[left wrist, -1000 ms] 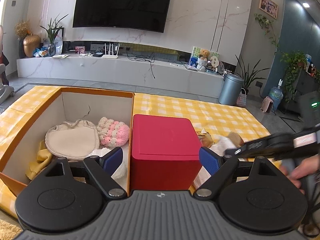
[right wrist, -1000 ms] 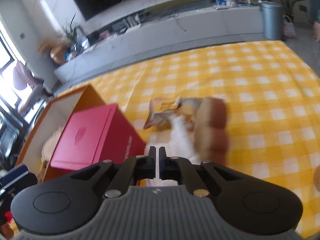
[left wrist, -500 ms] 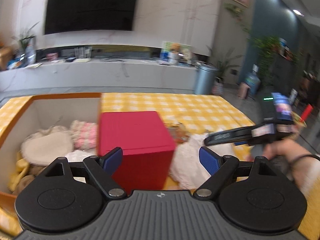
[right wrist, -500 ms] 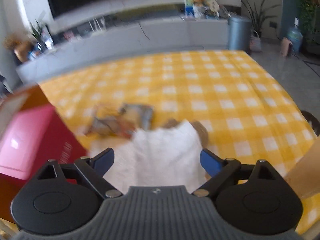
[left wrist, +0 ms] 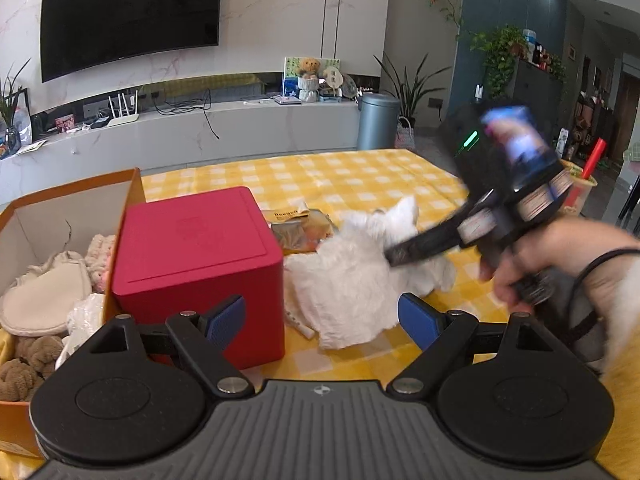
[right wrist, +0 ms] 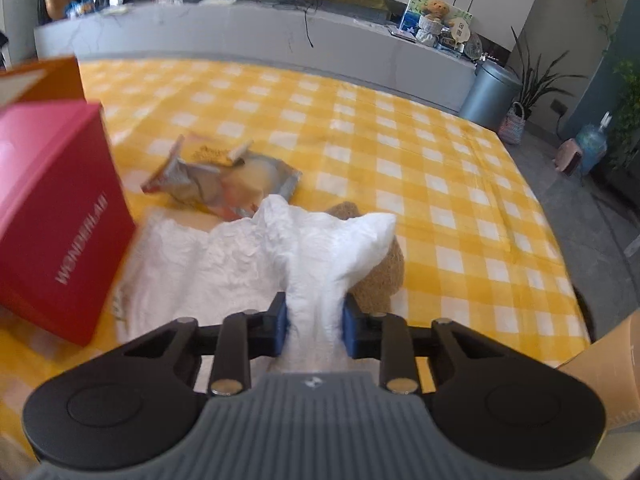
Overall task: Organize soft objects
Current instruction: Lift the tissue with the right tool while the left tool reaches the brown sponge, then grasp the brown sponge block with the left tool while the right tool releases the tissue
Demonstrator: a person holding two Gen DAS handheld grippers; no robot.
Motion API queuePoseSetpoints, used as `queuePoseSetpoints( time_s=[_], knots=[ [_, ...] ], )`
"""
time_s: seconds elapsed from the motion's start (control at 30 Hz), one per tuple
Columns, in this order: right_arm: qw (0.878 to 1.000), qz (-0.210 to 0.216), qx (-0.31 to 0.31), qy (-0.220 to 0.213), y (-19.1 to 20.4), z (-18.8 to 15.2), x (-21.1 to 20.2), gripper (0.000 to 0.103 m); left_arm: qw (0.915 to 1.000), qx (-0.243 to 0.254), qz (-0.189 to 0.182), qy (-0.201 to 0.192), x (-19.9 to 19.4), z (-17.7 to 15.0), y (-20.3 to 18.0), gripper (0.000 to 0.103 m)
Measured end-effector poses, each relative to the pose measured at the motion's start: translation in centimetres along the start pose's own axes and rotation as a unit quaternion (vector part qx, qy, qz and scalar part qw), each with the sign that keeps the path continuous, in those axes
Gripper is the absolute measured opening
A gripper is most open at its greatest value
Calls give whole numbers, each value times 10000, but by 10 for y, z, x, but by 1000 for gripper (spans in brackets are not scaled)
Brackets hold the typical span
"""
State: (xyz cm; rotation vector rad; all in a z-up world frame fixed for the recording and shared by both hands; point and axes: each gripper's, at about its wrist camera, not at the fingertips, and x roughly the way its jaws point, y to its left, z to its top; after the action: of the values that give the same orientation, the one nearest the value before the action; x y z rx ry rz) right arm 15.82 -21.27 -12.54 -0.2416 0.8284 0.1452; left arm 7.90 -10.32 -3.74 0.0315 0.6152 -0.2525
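On the yellow checked tablecloth (right wrist: 400, 128), the right gripper (right wrist: 314, 326) is closing on a bunched white cloth (right wrist: 248, 256) — the left gripper (left wrist: 322, 316) stands wide apart, empty, cloth just ahead.

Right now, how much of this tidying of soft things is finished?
Partly done: the orange cardboard box already holds a cream cloth pouch and other soft pieces. In hand: the right gripper, jaws closing around a white crinkled cloth. Left: a brown plush toy under it. The left gripper is open and empty.
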Motion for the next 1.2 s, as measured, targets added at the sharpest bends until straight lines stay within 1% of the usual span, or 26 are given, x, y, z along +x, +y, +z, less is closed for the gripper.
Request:
queuePoseSetpoints(
  time_s=[0.03,0.07,0.2,0.3,0.33,0.37,0.43,0.5,0.53,0.57,0.63,0.67,0.7,0.77,0.83,0.87,0.97,1.0,1.13,1.2],
  knots=[
    [9995,198,204,-98,-4,1,-8,22,10000,2,-3,22,2,0,-1,101],
    [9983,377,398,-181,-9,2,-14,22,10000,4,-6,48,3,-1,-2,101],
    [9943,656,710,-442,-21,2,-30,22,9999,85,8,119,5,-2,-1,101],
    [9856,961,1296,-505,-33,4,-30,22,9998,69,74,156,5,-3,-4,101],
    [9800,1103,1563,-542,-39,3,-32,22,9998,35,86,166,4,-2,-3,101],
    [9683,1372,1979,-662,-49,1,-34,22,9998,-2,80,166,4,-2,-3,101],
    [9434,1893,2608,-784,-66,0,-37,20,9998,-57,34,203,5,-2,-3,101],
    [9226,2208,3054,-818,-79,-4,-38,20,9996,-63,-32,263,9,-1,-4,101],
    [9159,2292,3197,-800,-83,-7,-37,20,9995,-65,-121,278,11,-1,-6,101],
    [9130,2297,3291,-736,-86,-9,-36,20,9992,-86,-252,291,15,0,-8,101],
    [9181,2021,3372,-509,-88,-12,-29,20,9985,-241,-398,273,30,0,-14,101],
    [9171,1931,3465,-390,-91,-15,-24,19,9983,-301,-462,170,38,0,-18,101],
    [9118,1963,3592,-326,-93,-18,-20,19,9983,-234,-523,59,44,-3,-25,101],
    [8953,2188,3872,-272,-100,-24,-17,19,9982,196,-548,-166,55,-4,-42,101],
    [8887,2323,3933,-387,-103,-25,-22,19,9965,610,-425,-369,64,-6,-57,101],
    [8838,2433,3969,-465,-108,-28,-26,19,9958,754,-323,-395,71,-6,-63,101],
    [8679,2709,4130,-522,-114,-29,-26,19,9947,985,-22,-298,90,-7,-75,101],
    [8658,2729,4165,-498,-114,-29,-26,19,9946,995,37,-285,95,-6,-77,101],
    [8665,2680,4190,-415,-117,-31,-25,19,9962,781,204,-324,110,-2,-79,101],
    [8629,2703,4249,-427,-119,-32,-23,19,9977,621,181,-206,114,-2,-83,99]
  ],
)
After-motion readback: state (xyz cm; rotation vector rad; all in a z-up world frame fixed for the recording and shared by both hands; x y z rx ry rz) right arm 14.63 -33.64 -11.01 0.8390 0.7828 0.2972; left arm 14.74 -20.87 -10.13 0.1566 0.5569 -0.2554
